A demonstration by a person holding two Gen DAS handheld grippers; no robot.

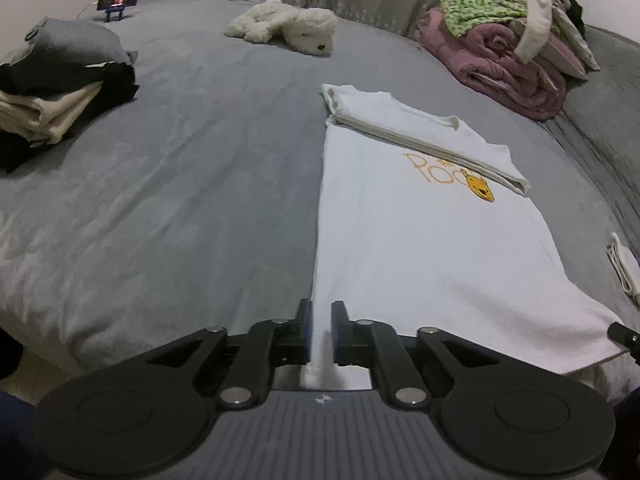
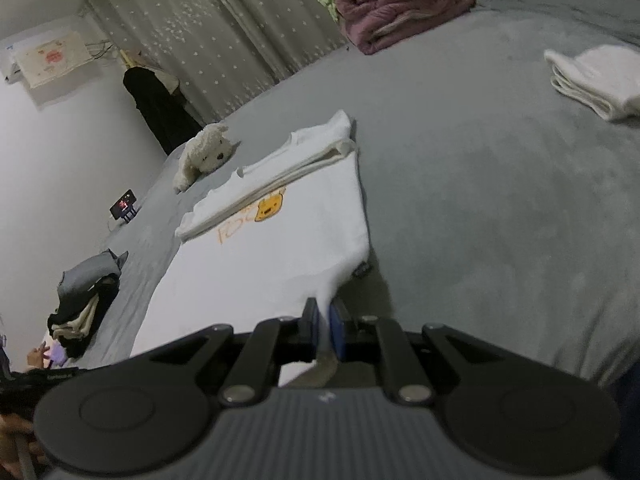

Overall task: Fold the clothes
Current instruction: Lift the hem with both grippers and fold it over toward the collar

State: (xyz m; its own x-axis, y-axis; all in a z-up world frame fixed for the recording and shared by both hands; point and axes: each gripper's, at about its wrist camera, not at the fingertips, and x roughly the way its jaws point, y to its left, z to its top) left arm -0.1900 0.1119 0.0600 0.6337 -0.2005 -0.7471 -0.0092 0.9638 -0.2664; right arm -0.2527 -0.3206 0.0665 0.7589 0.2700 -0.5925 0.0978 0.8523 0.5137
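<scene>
1. The white T-shirt (image 1: 420, 248) lies flat on the grey bed (image 1: 180, 160), sleeves already folded in.
2. The left gripper (image 1: 321, 330) has its jaws slightly apart around the near left hem corner, the pads not pressing the cloth; the right gripper (image 2: 324, 330) is clamped on the near right corner.
3. Risk: with only one corner pinched, lifting would likely drag the hem askew and skew the fold.
4. The shirt's long axis runs away from the grippers, its collar end pointing toward the stuffed dog (image 1: 288, 26).

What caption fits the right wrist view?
Right gripper shut on white T-shirt hem on grey bed.
</scene>
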